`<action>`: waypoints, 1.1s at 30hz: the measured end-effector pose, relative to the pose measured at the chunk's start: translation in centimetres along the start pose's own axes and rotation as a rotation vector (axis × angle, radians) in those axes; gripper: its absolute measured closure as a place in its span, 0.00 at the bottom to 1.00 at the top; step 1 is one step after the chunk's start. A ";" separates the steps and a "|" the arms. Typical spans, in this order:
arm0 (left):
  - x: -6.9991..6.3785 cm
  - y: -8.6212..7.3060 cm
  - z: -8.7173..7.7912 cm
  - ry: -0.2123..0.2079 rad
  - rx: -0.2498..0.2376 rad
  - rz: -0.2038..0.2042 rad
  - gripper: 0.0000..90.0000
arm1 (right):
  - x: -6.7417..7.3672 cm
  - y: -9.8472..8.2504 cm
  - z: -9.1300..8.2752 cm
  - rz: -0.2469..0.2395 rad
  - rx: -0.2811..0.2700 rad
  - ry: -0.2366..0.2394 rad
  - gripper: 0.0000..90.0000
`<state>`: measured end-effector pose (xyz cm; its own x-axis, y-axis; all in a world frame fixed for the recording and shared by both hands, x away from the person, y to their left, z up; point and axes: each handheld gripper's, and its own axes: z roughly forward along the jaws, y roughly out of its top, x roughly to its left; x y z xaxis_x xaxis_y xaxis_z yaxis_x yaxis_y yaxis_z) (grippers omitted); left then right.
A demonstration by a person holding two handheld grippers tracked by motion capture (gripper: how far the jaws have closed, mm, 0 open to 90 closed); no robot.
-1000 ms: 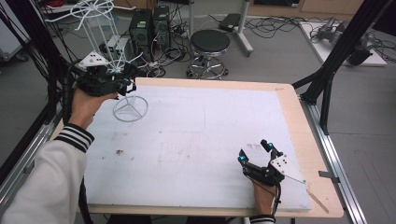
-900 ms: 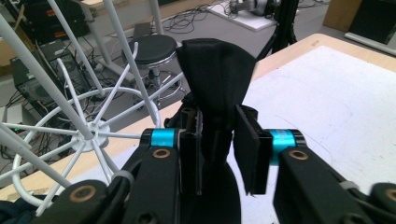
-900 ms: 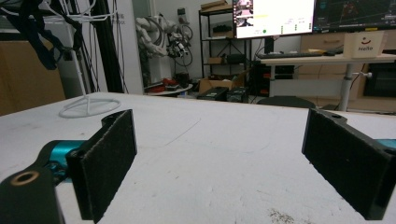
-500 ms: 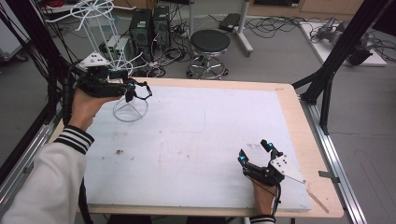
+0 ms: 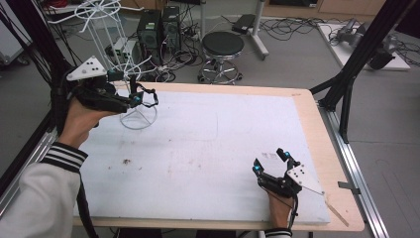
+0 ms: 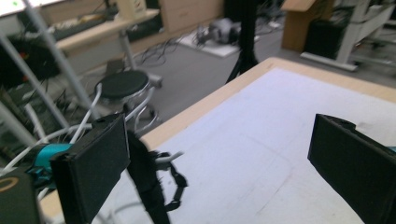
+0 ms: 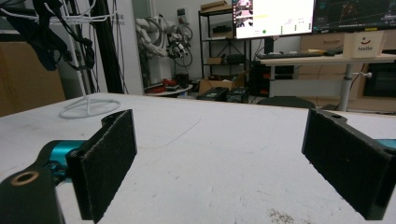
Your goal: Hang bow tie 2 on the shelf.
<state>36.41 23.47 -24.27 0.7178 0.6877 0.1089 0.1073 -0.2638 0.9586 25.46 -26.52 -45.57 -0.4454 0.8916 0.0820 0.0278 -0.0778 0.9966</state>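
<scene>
A white wire rack (image 5: 139, 115) stands on its ring base at the table's far left; the base also shows in the right gripper view (image 7: 88, 107). My left gripper (image 5: 147, 96) hovers just above that base, and its jaws have just been opening and now stand wide. In the left gripper view a black strap (image 6: 150, 186) hangs from a white wire arm (image 6: 169, 157) right beside one jaw, with no pad pressing on it. My right gripper (image 5: 268, 161) rests on the white mat near the front right, open, with nothing between its pads.
The white mat (image 5: 213, 148) covers most of the wooden table (image 5: 317, 129). A black stool (image 5: 223, 45), computer towers (image 5: 158, 29) and cables lie on the floor beyond the far edge. Black frame legs (image 5: 346, 84) rise at the right.
The left gripper's jaws went from shut to wide open, and the hand shifted a little to the right beside the rack. The right gripper stayed still.
</scene>
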 end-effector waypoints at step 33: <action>-4.1 -14.0 -3.9 0.012 -0.199 -0.013 0.02 | 0.3 0.0 0.1 -0.029 0.012 -0.009 0.10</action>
<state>29.29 27.01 -37.14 0.7089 0.6985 0.0978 -0.0223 -0.1165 0.9929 25.39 -26.23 -45.54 -0.4383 0.8972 0.0535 0.0259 -0.0469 0.9986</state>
